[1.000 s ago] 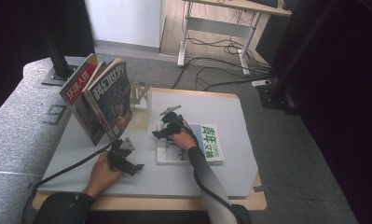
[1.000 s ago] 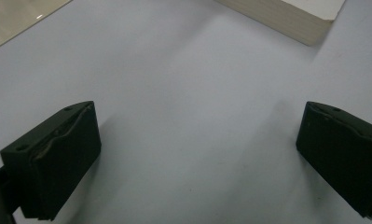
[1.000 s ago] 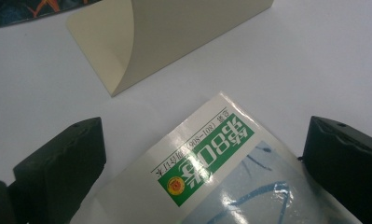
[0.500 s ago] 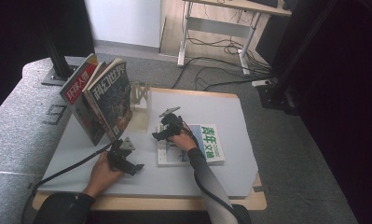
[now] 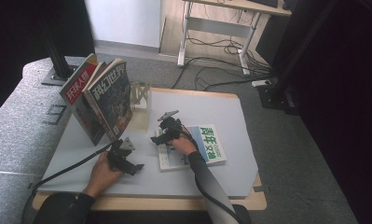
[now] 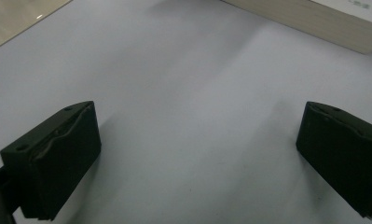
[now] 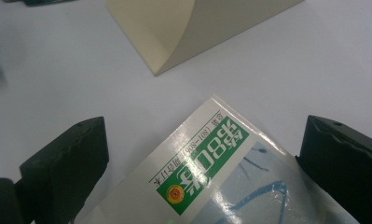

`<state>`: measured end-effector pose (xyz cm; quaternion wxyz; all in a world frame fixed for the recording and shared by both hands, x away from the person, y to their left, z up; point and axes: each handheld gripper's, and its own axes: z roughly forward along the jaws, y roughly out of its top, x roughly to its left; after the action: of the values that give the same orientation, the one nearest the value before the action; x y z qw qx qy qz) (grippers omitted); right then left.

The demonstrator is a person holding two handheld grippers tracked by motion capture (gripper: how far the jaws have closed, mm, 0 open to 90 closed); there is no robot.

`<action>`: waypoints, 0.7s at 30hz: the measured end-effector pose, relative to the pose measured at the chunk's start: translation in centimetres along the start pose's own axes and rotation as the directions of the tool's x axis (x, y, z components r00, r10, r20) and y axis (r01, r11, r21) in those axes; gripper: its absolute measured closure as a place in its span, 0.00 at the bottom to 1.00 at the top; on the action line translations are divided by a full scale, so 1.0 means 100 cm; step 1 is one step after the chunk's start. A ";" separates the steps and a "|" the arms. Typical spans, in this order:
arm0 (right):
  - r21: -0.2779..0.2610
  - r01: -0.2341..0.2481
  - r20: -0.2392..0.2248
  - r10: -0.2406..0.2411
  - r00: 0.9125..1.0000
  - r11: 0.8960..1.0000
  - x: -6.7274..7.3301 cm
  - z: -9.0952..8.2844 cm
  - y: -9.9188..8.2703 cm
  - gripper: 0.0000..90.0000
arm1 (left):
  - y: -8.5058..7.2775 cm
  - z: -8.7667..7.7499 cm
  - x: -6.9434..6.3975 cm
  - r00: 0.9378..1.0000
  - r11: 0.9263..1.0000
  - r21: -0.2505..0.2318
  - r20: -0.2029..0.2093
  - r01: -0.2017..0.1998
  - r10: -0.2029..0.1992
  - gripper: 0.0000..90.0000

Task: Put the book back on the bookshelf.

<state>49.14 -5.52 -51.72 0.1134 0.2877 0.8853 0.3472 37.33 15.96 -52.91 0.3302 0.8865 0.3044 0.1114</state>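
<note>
A magazine (image 5: 208, 143) with green characters on its cover lies flat on the white table (image 5: 207, 105), right of centre. My right gripper (image 5: 158, 138) hovers open over its near-left corner. In the right gripper view that corner (image 7: 207, 158) sits between the wide-apart jaws of the right gripper (image 7: 200, 144), untouched. My left gripper (image 5: 135, 166) rests low over bare table at the front left, open and holding nothing. The left gripper view has its gripper (image 6: 197, 130) over white surface, with the magazine's page edge (image 6: 314, 21) ahead.
Two magazines (image 5: 110, 100) stand tilted against a cream rack (image 5: 140, 99) at the back left. The rack's base (image 7: 183, 28) lies just beyond the right gripper. Cables trail off the table's front left. Open table spreads to the back right.
</note>
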 end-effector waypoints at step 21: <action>-0.012 0.043 -0.063 -0.044 0.997 0.999 0.033 -0.016 -0.017 0.01 | 0.000 0.000 0.000 1.000 1.000 -0.003 0.000 0.002 -0.002 0.00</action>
<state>45.10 -5.52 -51.70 0.0945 0.2568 0.8926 0.3583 37.32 15.95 -52.92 0.3317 0.8857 0.3050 0.1117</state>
